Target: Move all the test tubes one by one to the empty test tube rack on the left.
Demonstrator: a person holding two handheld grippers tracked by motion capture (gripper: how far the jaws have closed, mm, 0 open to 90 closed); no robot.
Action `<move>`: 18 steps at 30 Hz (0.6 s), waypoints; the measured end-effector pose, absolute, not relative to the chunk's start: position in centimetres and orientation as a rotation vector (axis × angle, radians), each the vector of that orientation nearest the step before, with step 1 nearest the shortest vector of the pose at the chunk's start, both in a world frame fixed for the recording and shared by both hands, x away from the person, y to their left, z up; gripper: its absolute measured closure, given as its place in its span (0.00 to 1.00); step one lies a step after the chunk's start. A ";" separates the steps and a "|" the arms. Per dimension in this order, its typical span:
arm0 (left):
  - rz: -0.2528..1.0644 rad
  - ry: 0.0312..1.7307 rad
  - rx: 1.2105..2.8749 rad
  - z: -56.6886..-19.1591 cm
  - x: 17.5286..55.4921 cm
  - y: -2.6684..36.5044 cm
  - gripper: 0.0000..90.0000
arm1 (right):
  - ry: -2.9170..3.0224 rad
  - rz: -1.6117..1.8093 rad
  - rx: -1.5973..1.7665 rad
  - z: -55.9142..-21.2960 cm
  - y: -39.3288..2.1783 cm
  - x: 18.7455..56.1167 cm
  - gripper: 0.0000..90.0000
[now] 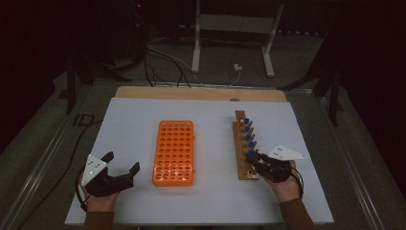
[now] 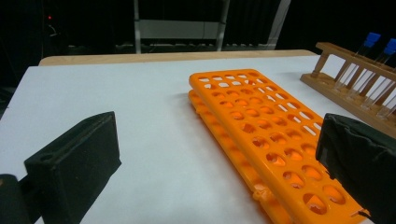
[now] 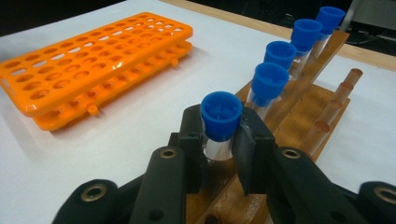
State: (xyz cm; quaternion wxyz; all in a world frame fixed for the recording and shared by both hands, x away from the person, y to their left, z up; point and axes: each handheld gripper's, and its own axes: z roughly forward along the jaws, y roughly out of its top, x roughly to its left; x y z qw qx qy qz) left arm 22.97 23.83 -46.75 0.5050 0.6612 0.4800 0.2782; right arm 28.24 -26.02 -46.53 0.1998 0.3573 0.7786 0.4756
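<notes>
At the bottom of the high view, the left gripper (image 1: 122,165) sits at lower left with its black fingers (image 2: 74,161) spread wide apart and holding nothing, just left of the orange plastic multi-well tube rack (image 1: 174,152). At lower right, the right gripper (image 1: 252,158) has its fingers (image 3: 191,140) closed on the nearest clear tube with a blue cap (image 3: 221,114), gripping the clear body just below the cap. That tube stands upright at the near end of the wooden tube rack (image 1: 245,146). In the right gripper view, four more blue-capped tubes (image 3: 270,79) stand in a row behind it, receding toward upper right. The orange rack lies flat at the centre of the white counter (image 1: 134,115), its wells appearing empty. The wooden rack lies right of centre, apart from the orange one. Beyond the white surface, a bare wooden edge (image 1: 201,93) shows at the far side.
</notes>
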 end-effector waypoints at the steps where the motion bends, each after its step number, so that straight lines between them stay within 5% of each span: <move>1: 0.667 1.157 1.597 -46.8 23.0 23.8 0.00 | 2.177 1.330 0.999 -46.5 -26.0 28.2 0.84; 18: 0.651 1.020 1.714 -45.4 23.7 20.9 0.01 | 2.178 1.309 1.020 -45.0 -26.4 28.6 0.85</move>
